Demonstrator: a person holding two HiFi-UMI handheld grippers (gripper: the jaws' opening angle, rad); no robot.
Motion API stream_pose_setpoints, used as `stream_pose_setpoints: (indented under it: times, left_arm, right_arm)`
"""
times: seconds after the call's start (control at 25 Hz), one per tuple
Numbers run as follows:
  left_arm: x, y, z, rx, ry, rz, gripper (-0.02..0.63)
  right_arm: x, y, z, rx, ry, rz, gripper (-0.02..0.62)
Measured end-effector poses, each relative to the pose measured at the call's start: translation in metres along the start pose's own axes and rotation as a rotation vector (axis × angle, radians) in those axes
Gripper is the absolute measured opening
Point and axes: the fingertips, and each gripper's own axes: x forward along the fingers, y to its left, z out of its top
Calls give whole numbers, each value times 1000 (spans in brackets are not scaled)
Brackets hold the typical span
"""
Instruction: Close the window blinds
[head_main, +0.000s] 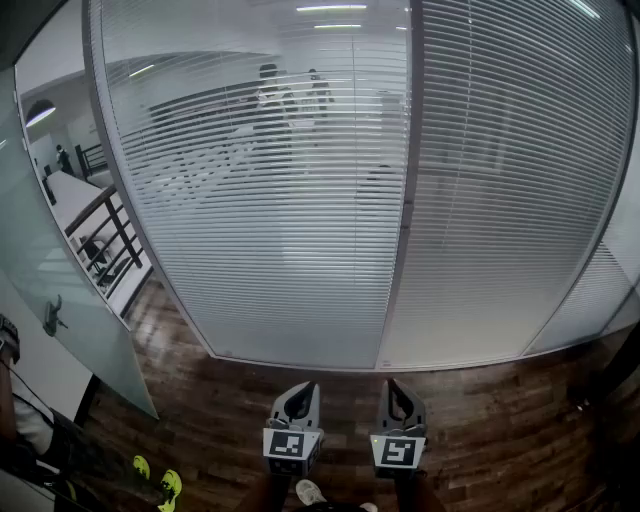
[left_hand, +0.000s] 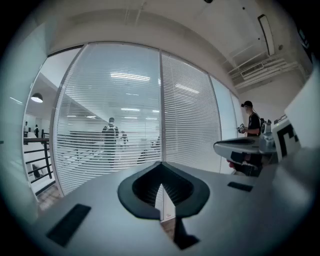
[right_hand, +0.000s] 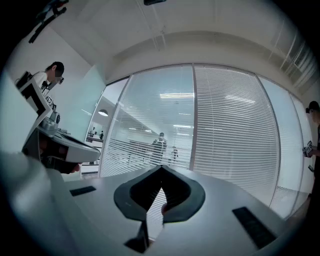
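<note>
Since there's nothing within reach to grip yet, both claws are parked low and side by side in front of the person. The left claw (head_main: 299, 392) and right claw (head_main: 396, 388) are each clenched on nothing, tips meeting, aimed roughly level at the glass wall.

The blinds (head_main: 300, 230) hang behind that glass, well apart from the claws, with a strip of wood floor (head_main: 480, 420) between. On the left panel (left_hand: 110, 115) the slats sit open enough that a figure (head_main: 268, 95) shows through on the far side. The right panel (head_main: 510, 170) reads much more opaque, so the left is prob. the one needing work.

No wand, cord or knob can be made out. It's likely near the post (head_main: 405, 210) between the panels, but that's a guess. So this looks like approach stage, w/ the task itself not begun — shut claws suit walking up, and one must open before taking any control.
</note>
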Motion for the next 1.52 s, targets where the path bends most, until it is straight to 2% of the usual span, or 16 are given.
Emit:
stream_pose_setpoints:
  times: [0.08,0.24,0.76,1.08,1.2,1.28,1.52]
  left_arm:
    - [-2,-1,1,10,-1,-5,0]
    - [-6,8,1,5,-10,33,0]
    - [-4,22,0,-7,-8,26,0]
    - [20,32,0,-13,-5,-39,0]
    - [34,37,-2,3,-30,-82,0]
    - [39,48,1,0,-33,-82,0]
    - [55,67,7,-19,-23,-110,0]
  right_arm:
    - [-2,-3,1,0,1,-9,0]
    - [-5,-6,1,-6,2,-14,0]
    - [4,-7,-6,55,-3,-45,0]
    - [33,0,-12,55,8,-61,0]
    - [48,-3,-24,45,23,-95,0]
    - [57,-7,-28,43,46,-120,0]
    - [74,-9,-15,75,55,-173,0]
